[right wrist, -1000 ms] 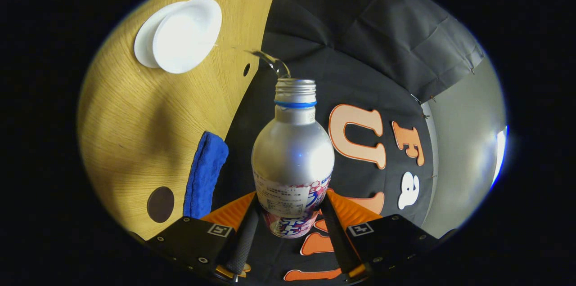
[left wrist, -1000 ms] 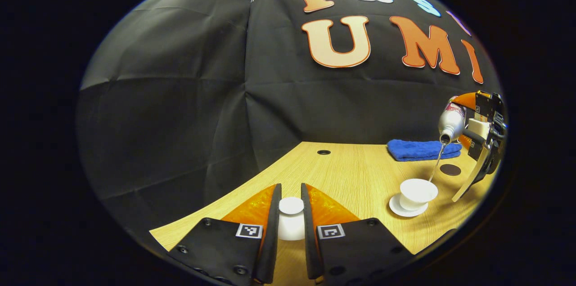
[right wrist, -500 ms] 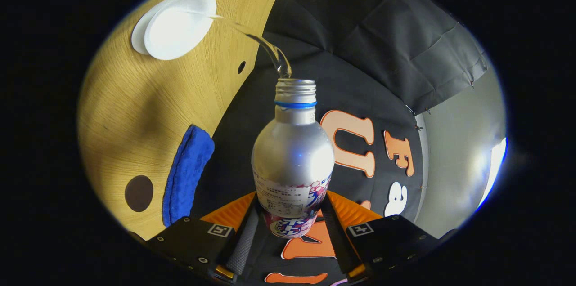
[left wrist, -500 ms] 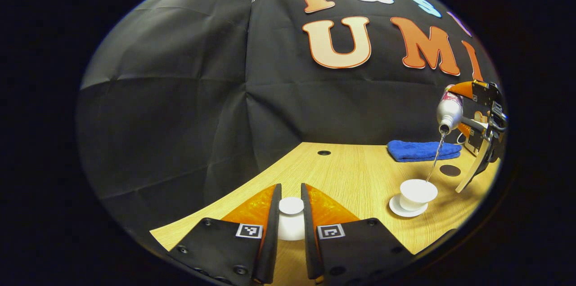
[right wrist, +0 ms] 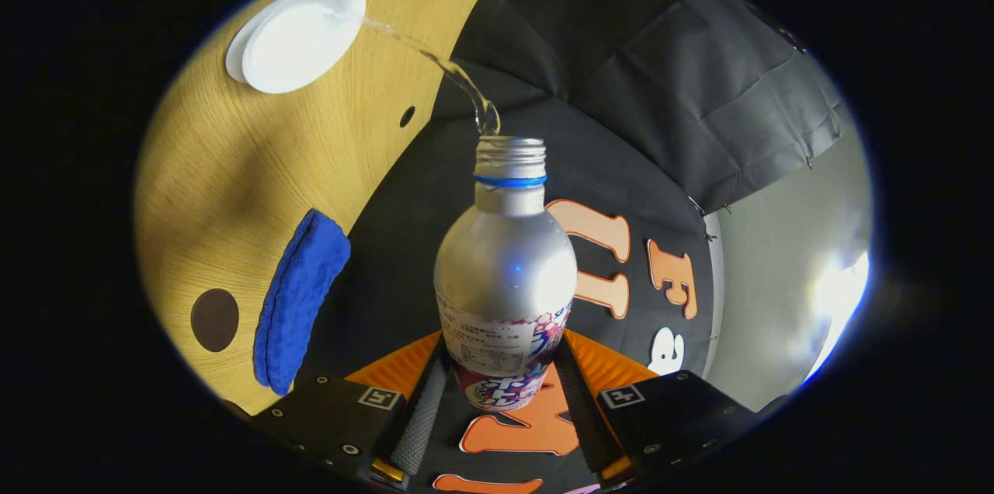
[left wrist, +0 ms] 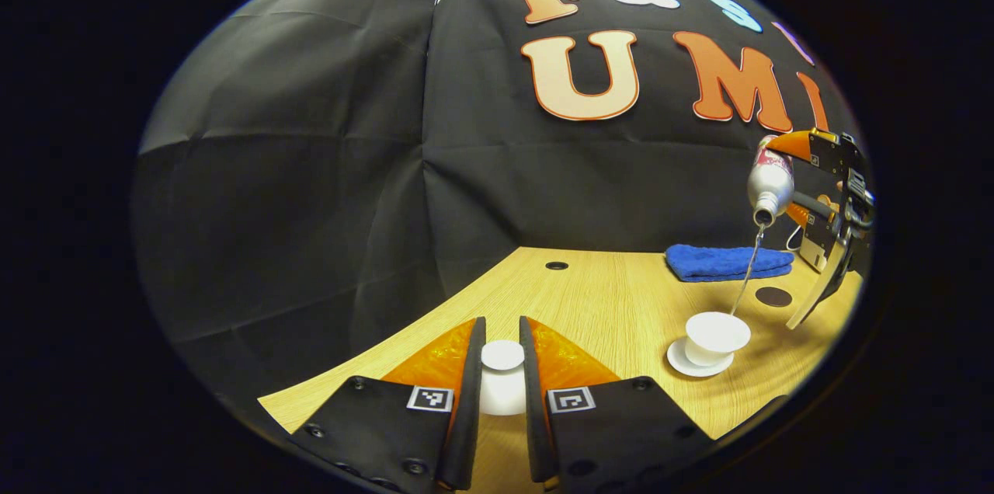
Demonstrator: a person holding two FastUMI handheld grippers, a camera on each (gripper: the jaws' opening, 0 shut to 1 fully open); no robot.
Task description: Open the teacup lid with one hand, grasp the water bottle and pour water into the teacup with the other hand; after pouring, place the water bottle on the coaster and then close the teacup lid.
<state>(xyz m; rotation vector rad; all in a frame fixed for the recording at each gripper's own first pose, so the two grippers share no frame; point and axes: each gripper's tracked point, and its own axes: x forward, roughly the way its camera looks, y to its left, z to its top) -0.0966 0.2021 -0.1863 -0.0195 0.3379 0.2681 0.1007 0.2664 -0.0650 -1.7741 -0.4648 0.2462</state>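
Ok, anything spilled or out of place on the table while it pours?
Nothing stands out. The stream from the water bottle lands inside the teacup, which sits upright on its saucer; no puddle visible. The coaster lies bare beside the blue cloth.

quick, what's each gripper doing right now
Left gripper: shut on the teacup lid.
Right gripper: shut on the water bottle, pouring into the teacup.

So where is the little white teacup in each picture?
Left gripper view: the small white teacup sits on its saucer at lower right, on the wooden table.
Right gripper view: the same teacup is at upper left, seen from above.
Shared landmark: the folded blue cloth lies on the table near the teacup in both.
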